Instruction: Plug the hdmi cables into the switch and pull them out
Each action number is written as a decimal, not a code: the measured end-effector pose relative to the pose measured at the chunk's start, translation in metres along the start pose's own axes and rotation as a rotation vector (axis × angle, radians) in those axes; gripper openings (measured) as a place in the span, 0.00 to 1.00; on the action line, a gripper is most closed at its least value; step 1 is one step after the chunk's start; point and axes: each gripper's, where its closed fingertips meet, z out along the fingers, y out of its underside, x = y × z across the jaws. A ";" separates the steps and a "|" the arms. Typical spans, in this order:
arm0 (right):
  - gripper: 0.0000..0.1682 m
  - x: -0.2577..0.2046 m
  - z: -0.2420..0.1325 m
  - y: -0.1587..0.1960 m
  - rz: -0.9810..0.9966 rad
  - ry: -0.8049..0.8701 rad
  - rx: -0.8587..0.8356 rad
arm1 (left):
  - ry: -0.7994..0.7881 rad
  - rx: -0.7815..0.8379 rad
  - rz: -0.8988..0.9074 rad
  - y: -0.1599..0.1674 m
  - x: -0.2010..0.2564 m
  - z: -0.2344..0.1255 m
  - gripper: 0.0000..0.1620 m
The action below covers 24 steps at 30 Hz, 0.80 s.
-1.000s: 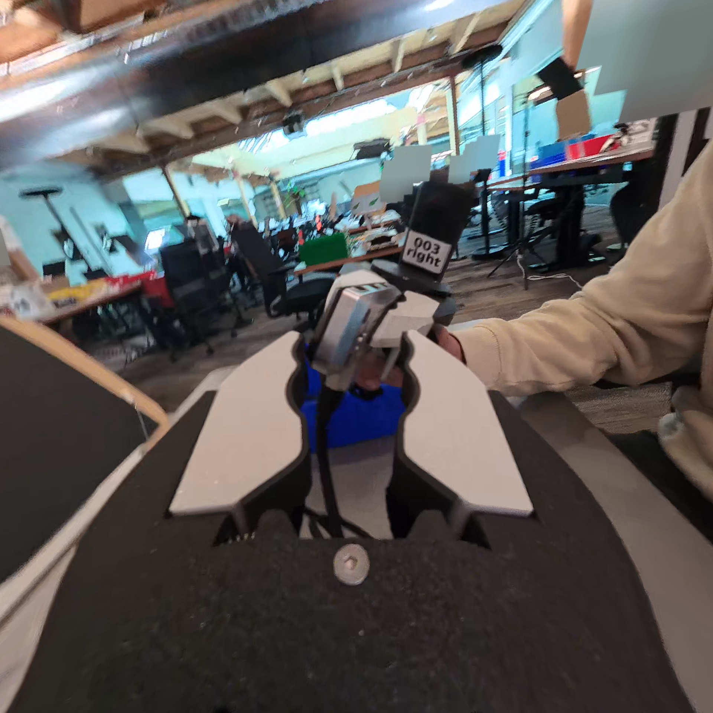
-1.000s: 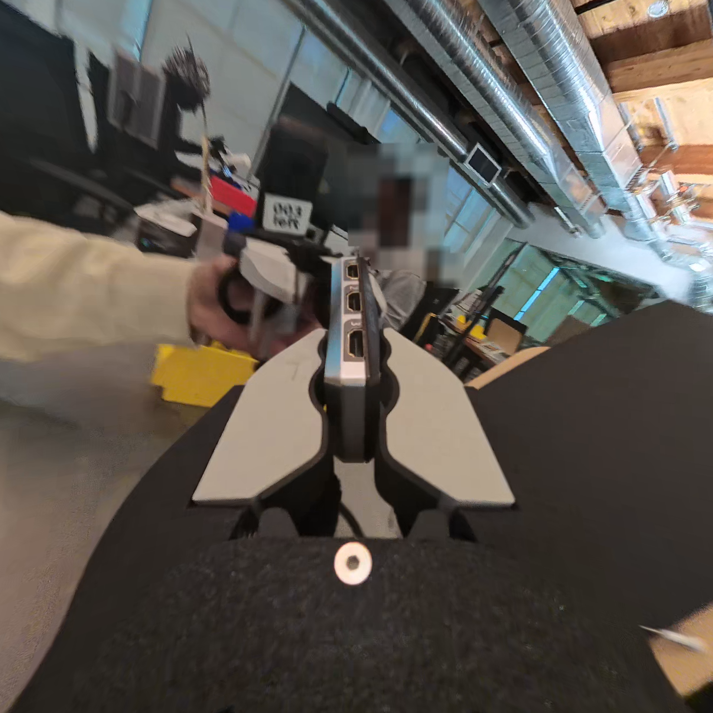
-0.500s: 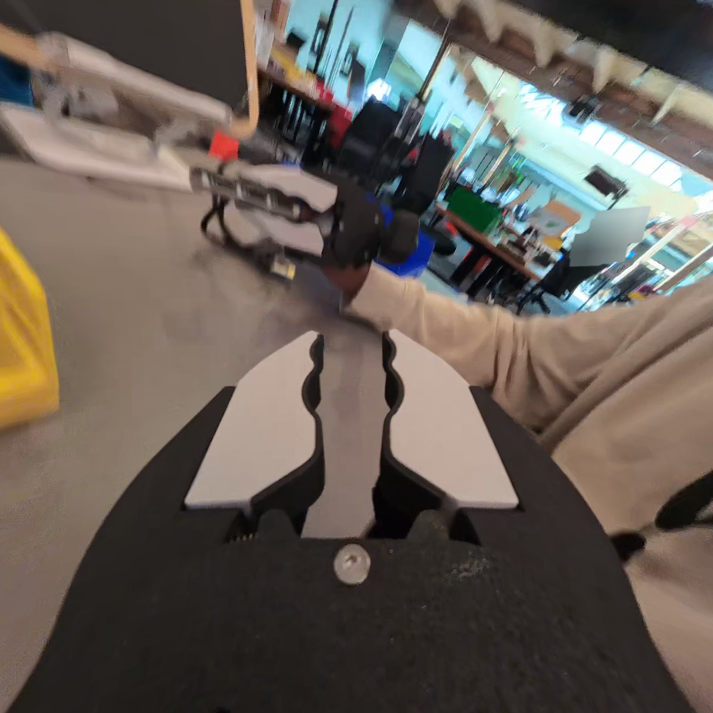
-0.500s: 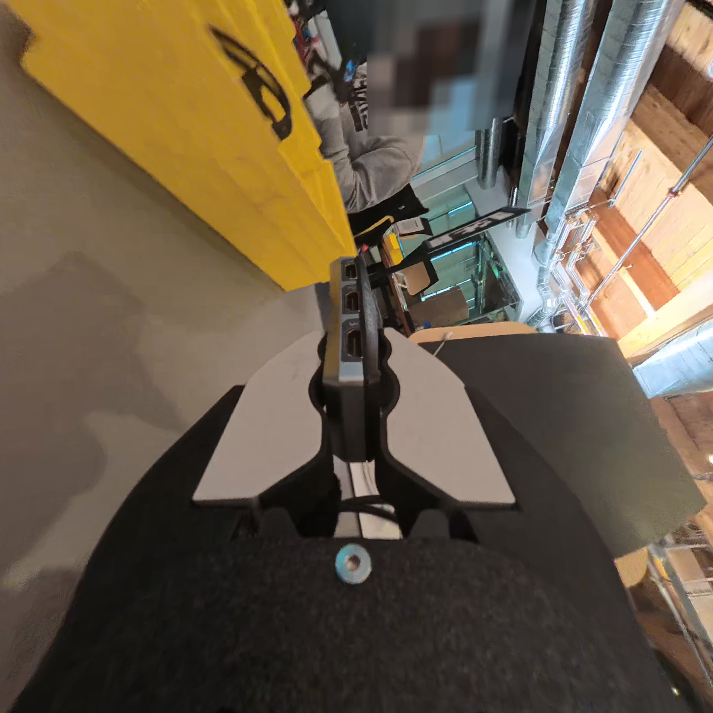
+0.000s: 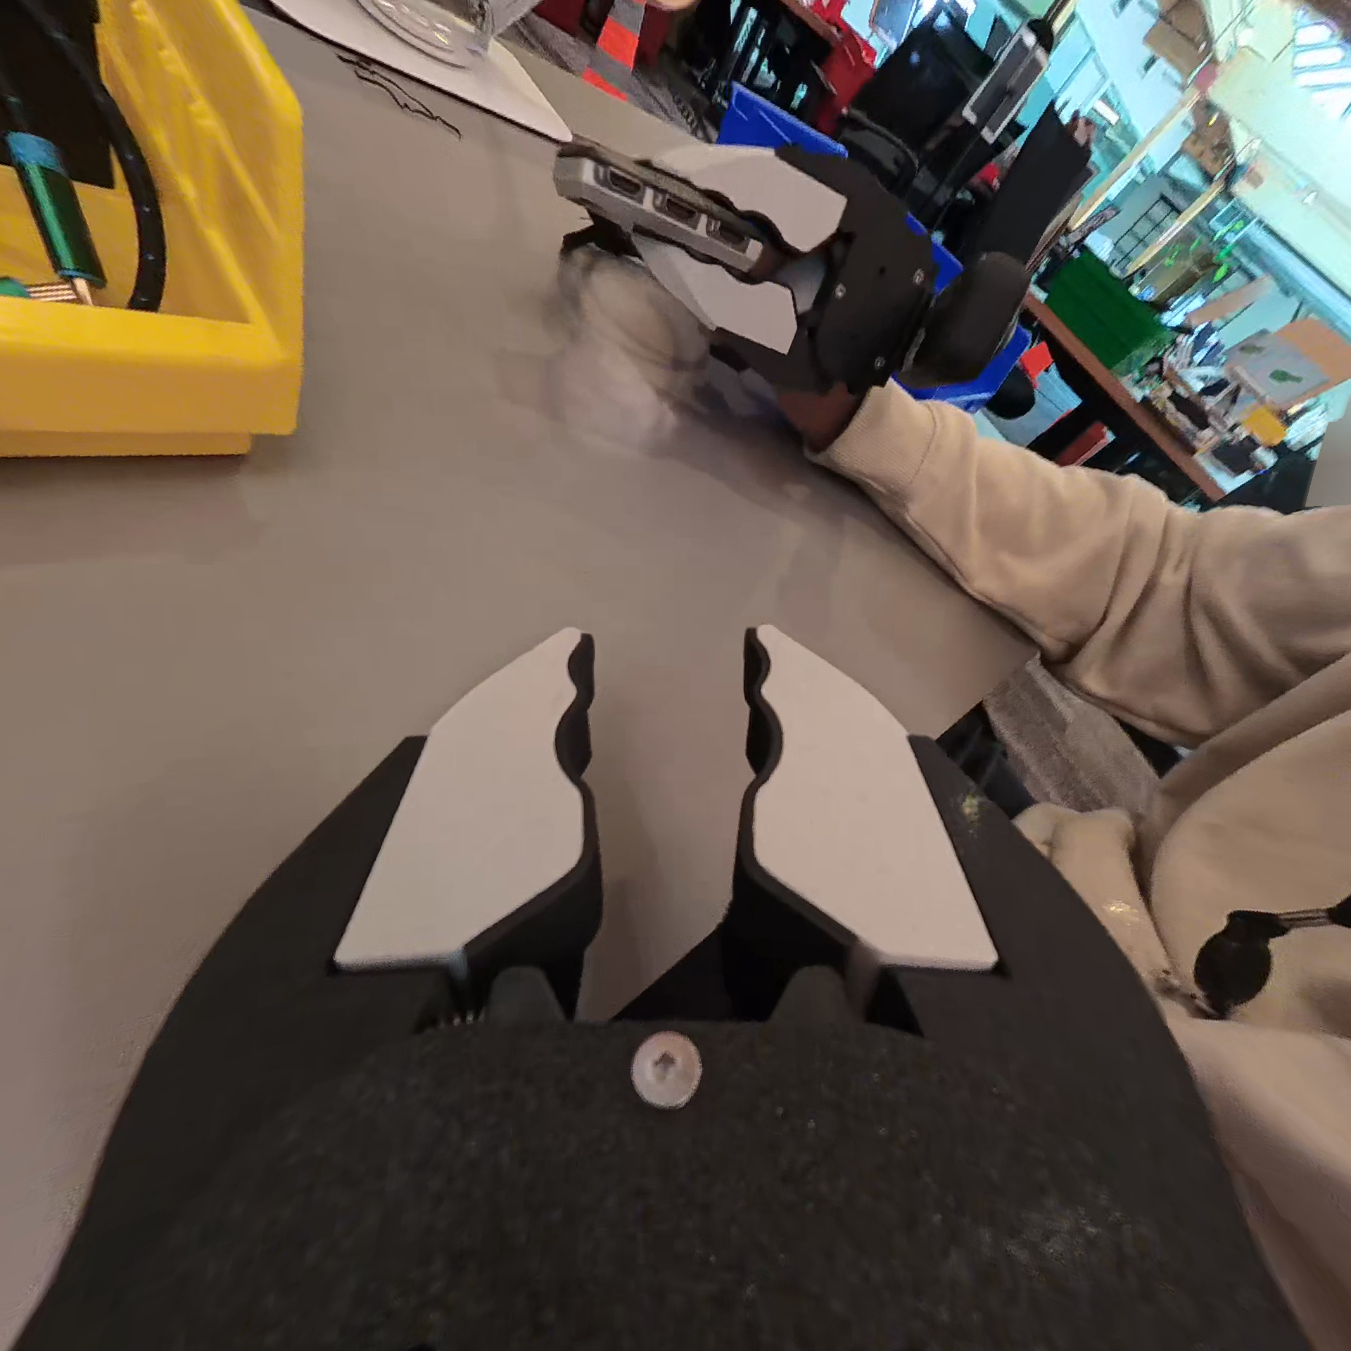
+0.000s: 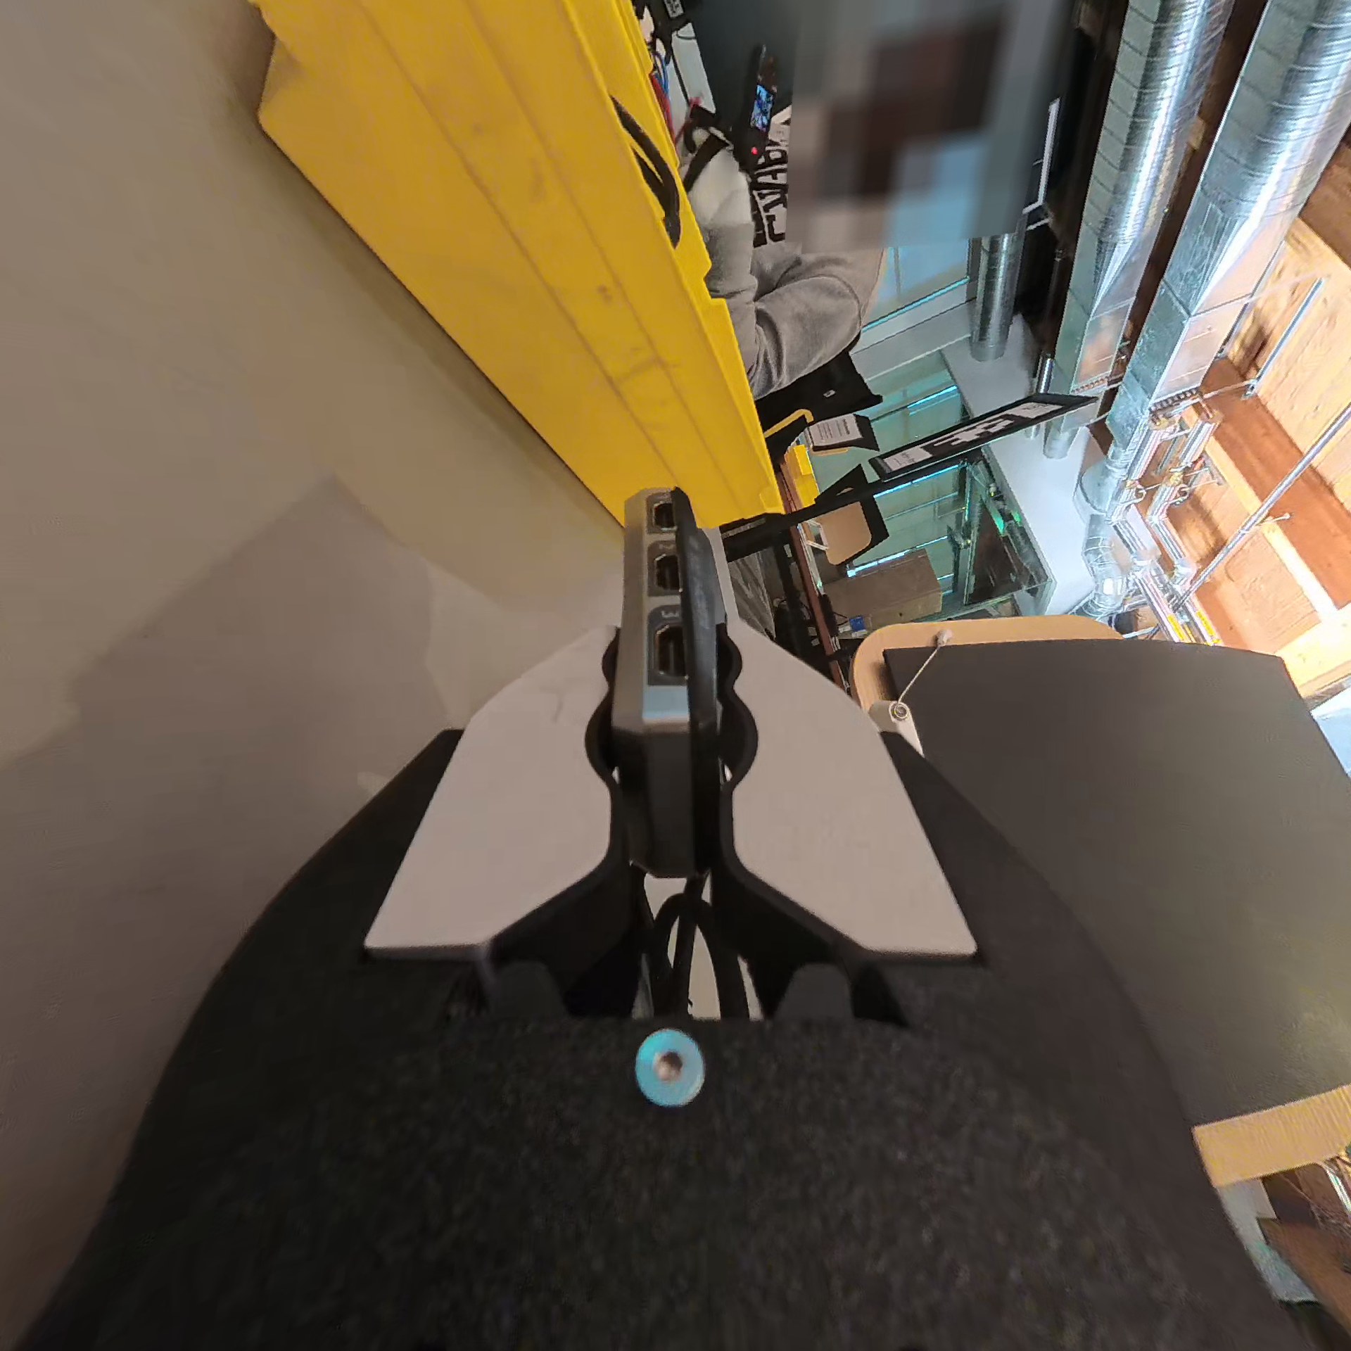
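Note:
My left gripper [image 5: 669,643] is open and empty, low over the grey table [image 5: 365,526]. My right gripper [image 6: 672,643] is shut on the grey HDMI switch [image 6: 654,702], turned on its side, with its three ports empty. A thin black cable [image 6: 698,607] runs along the switch's edge and back between the fingers. In the left wrist view the right gripper [image 5: 658,208] holds the switch [image 5: 621,186] just above the table, ahead and to the right. A black cable with a green-sleeved plug [image 5: 55,219] lies in the yellow bin [image 5: 146,351] at far left.
The yellow bin [image 6: 512,241] stands close beside the switch in the right wrist view. A white sheet [image 5: 468,80] lies at the table's far side. A blue bin [image 5: 972,365] sits behind the right gripper. A person's beige sleeve [image 5: 1060,555] crosses the right. A black panel [image 6: 1096,841] stands at the right. The left gripper's tips are roughly 25 cm from the right gripper's.
My left gripper let go of the black cable it held at the switch, swung down over the table and opened wider. My right gripper rolled sideways and dropped beside the yellow bin, still holding the switch.

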 end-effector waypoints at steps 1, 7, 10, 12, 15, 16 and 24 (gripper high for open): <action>0.13 0.000 0.000 0.000 0.002 -0.001 -0.001 | 0.007 0.020 -0.014 -0.003 -0.001 -0.001 0.24; 0.13 -0.002 0.001 0.000 -0.016 -0.006 -0.001 | -0.057 0.030 -0.012 -0.009 -0.015 0.002 0.23; 0.13 -0.005 0.002 0.000 -0.038 -0.007 -0.007 | -0.193 0.014 0.031 -0.016 -0.035 0.001 0.28; 0.13 -0.007 0.003 0.000 -0.052 -0.010 -0.014 | -0.233 0.040 0.124 -0.038 -0.045 -0.004 0.28; 0.13 -0.009 0.003 0.000 -0.067 -0.011 -0.018 | -0.302 -0.027 0.249 -0.076 -0.073 -0.011 0.38; 0.13 -0.008 0.002 0.000 -0.064 -0.008 -0.017 | -0.326 -0.058 0.291 -0.090 -0.085 -0.012 0.41; 0.13 0.001 -0.001 0.004 0.007 0.007 -0.004 | -0.520 -0.328 0.874 -0.192 -0.201 0.004 0.20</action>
